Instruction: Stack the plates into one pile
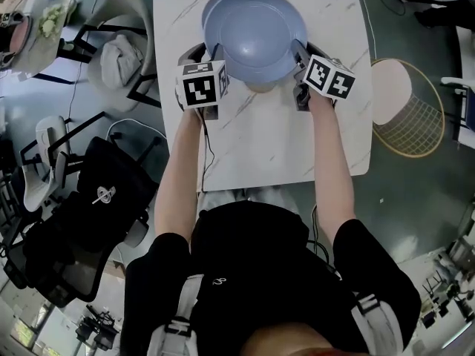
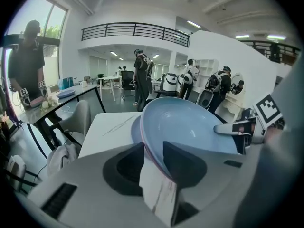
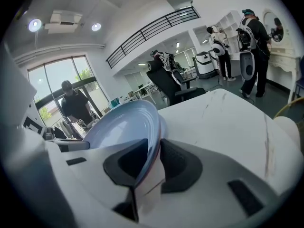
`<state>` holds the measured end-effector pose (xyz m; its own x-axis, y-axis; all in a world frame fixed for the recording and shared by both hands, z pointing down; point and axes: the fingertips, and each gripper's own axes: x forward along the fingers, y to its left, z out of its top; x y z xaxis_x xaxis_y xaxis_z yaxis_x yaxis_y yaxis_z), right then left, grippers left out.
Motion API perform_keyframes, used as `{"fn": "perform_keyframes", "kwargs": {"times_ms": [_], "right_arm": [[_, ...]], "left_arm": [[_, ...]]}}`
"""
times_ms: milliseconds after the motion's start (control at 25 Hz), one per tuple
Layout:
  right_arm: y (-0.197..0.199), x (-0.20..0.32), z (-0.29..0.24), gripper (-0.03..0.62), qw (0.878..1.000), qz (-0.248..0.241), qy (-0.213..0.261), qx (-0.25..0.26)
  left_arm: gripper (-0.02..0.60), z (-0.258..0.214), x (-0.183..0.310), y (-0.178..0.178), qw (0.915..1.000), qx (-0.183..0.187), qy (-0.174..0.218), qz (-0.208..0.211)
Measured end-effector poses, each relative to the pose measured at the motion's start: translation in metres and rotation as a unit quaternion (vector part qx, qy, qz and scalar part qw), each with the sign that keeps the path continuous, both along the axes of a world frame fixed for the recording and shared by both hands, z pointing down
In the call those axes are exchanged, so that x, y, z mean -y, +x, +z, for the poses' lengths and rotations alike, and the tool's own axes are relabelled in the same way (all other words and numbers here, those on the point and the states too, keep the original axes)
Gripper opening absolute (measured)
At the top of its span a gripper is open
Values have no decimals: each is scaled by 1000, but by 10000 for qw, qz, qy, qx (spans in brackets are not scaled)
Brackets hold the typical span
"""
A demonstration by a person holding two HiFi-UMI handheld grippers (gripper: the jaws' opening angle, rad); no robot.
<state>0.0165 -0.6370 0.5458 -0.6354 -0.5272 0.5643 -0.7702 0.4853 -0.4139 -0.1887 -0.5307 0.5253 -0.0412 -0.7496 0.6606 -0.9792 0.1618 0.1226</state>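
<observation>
both left gripper (image 2: 153, 150) and right gripper (image 3: 153, 147) straddle the upper plate (image 1: 254, 39) at its rim, jaws apart.

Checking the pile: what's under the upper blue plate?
A second blue plate, only its far-left rim showing, on the white table. The rest is covered; any further plates beneath cannot be seen.

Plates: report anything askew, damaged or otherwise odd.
The upper plate sits off-centre on the lower plate, shifted toward the person, so a crescent of the lower rim shows at the far left. Its rim stands between the jaws of the left gripper and the right gripper. Nothing looks spilled or damaged.
</observation>
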Motion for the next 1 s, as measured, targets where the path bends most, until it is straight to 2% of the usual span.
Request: {"fn": "perform_keyframes", "kwargs": {"times_ms": [320,480,600,800,920,1000], "right_arm": [[-32,42,10,94,9997,-43,-77,-244],[-41,56,18,86,9985,2,-67,-543],[-40,57,29,86,9964,50,-67,-843],[-36,56,28,137,9906,201,158,-1340],[-26,45,11,135,9894,490,430,-1294],[-26,34,-1,132,9905,505,582,-1137]], "left_arm": [[146,21,44,-30,9998,-118,-128,120],[152,35,53,-39,9997,-15,-203,152],[155,49,52,-37,9995,-192,-260,72],[141,40,58,-45,9999,-88,87,-119],[129,22,46,-45,9985,-271,352,-326],[108,7,36,-40,9962,-440,551,-512]]}}
